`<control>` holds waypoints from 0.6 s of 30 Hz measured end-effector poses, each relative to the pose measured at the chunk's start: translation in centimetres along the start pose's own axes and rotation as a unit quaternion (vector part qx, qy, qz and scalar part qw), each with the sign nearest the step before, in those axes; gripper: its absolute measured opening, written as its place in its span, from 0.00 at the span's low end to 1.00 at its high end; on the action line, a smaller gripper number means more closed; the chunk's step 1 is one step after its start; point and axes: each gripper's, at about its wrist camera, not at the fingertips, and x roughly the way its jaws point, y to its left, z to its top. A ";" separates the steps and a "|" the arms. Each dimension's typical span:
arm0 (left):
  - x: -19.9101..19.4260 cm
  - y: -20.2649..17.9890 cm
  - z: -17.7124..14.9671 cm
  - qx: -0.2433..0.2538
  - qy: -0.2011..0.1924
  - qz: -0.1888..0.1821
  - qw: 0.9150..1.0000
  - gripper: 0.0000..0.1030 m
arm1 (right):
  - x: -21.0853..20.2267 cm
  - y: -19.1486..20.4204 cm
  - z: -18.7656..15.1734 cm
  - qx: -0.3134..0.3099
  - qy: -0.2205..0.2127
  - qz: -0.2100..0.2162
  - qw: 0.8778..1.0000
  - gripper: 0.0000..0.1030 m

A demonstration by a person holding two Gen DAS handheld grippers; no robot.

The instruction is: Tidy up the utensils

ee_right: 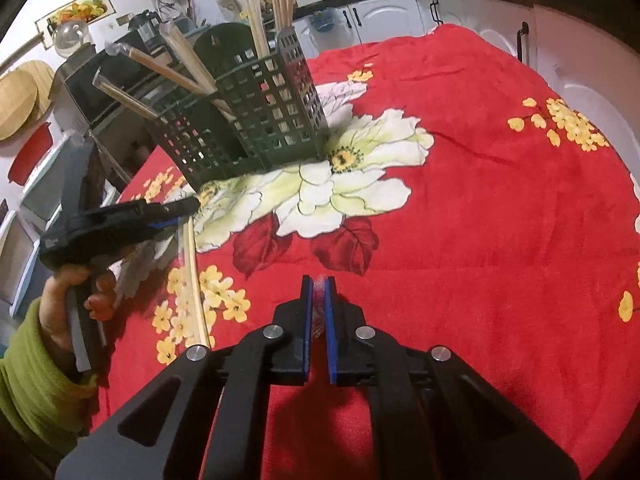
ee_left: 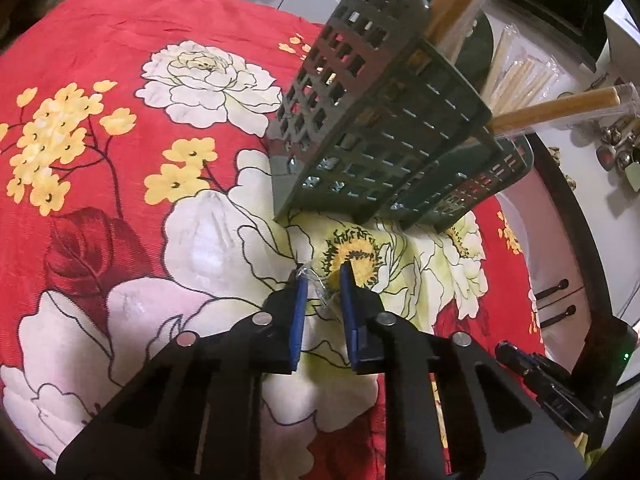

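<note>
A dark green slotted utensil basket point(ee_left: 360, 140) point(ee_right: 256, 120) stands on the red floral cloth point(ee_right: 480, 220), with several wrapped chopsticks point(ee_right: 176, 68) point(ee_left: 556, 110) leaning out of it. In front of it my left gripper point(ee_left: 323, 276) point(ee_right: 188, 210) is shut on the clear wrapper end point(ee_left: 318, 288) of a wrapped pair of chopsticks point(ee_right: 194, 276) lying on the cloth. My right gripper point(ee_right: 319, 280) point(ee_left: 504, 350) is low over the cloth, its blue pads shut on a small clear plastic piece point(ee_right: 320, 304) that I cannot identify.
A hand in a green sleeve point(ee_right: 68, 280) holds the left gripper at the table's left edge. White cabinets with dark handles point(ee_right: 436, 12) and a crowded counter lie behind the table. The cloth spreads wide to the right of the basket.
</note>
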 end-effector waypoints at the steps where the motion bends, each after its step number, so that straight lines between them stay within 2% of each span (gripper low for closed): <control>1: -0.1 0.2 0.0 -0.001 0.000 -0.001 1.000 0.09 | -0.1 0.1 0.1 -0.001 -0.003 0.001 1.000 0.06; 3: -0.3 0.4 0.1 -0.003 0.000 -0.008 1.000 0.04 | -0.4 0.3 0.4 -0.004 -0.008 0.002 1.000 0.06; 9: -1.6 -0.4 -0.3 0.008 -0.008 -0.023 1.000 0.02 | -1.3 0.9 1.4 -0.015 -0.030 0.003 0.999 0.06; 18: -6.0 -4.8 0.0 0.075 -0.055 -0.041 0.995 0.02 | -4.4 2.4 3.9 -0.045 -0.084 0.003 0.995 0.05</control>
